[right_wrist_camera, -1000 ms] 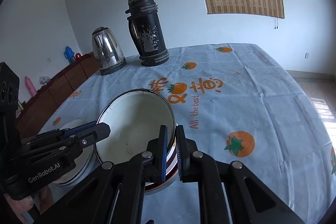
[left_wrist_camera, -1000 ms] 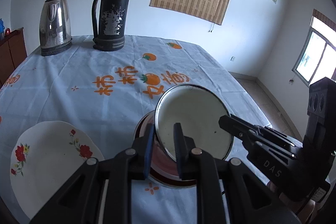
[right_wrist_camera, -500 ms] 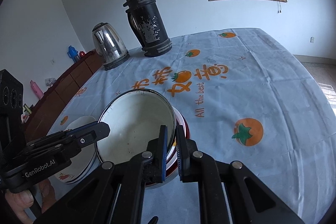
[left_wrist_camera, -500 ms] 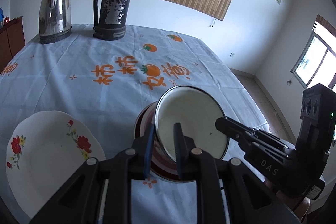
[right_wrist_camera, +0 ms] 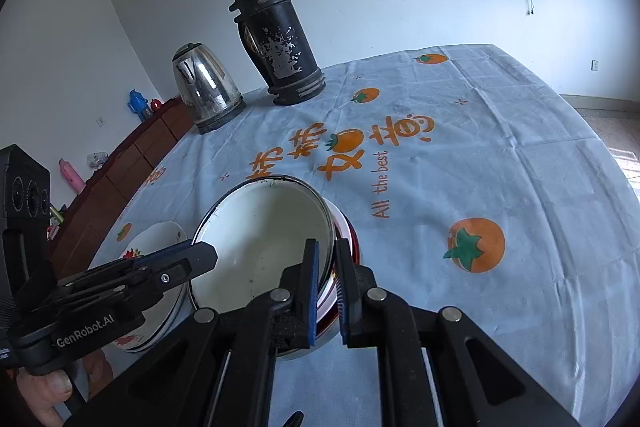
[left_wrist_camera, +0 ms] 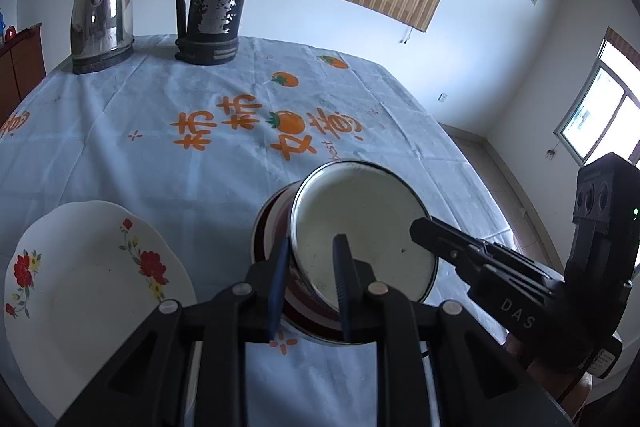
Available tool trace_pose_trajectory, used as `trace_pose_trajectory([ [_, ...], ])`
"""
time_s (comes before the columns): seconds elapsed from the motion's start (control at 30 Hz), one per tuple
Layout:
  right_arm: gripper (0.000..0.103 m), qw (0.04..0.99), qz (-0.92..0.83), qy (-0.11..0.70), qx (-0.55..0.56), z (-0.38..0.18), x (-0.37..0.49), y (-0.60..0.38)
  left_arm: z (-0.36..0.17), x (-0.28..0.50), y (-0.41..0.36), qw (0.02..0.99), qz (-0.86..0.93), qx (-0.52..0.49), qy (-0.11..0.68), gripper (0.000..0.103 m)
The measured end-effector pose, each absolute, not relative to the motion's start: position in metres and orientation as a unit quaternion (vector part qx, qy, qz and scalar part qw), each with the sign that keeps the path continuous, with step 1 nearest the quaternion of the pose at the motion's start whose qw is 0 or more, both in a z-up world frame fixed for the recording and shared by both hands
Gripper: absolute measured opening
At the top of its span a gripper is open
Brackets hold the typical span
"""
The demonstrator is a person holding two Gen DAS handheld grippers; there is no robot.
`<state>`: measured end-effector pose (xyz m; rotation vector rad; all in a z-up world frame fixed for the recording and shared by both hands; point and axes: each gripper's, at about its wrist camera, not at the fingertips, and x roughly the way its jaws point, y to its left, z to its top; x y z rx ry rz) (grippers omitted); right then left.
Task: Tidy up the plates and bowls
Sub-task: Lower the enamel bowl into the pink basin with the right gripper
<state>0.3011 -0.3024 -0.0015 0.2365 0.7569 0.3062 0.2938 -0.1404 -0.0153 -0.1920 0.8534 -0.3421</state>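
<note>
White enamel bowl (left_wrist_camera: 362, 231) tilts over red-striped bowl (left_wrist_camera: 276, 223). Left claw (left_wrist_camera: 309, 281) and right claw (right_wrist_camera: 325, 283) each pinch opposite rim edges, nearly closed.

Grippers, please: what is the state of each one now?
Left gripper: closed on the rim of the enamel bowl.
Right gripper: closed on the same bowl's opposite rim.
</note>
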Motion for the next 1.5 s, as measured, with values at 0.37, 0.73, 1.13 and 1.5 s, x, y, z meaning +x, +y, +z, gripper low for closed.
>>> trace_pose_trajectory([
  [0.37,0.009,0.912,0.14,0.372,0.101,-0.005,0.303,-0.297,-0.02,0.298,-0.14,0.89,-0.161,-0.09,0.417,0.018],
  [0.73,0.009,0.922,0.126,0.36,0.062,-0.004,0.298,-0.289,-0.022,0.3,-0.137,0.889,-0.161,-0.093,0.42,0.018],
  [1.13,0.01,0.921,0.132,0.36,0.071,-0.004,0.298,-0.29,-0.025,0.302,-0.134,0.885,-0.167,-0.104,0.422,0.018],
  [1.5,0.01,0.929,0.118,0.348,0.037,-0.005,0.296,-0.283,-0.025,0.302,-0.133,0.885,-0.166,-0.101,0.423,0.018],
])
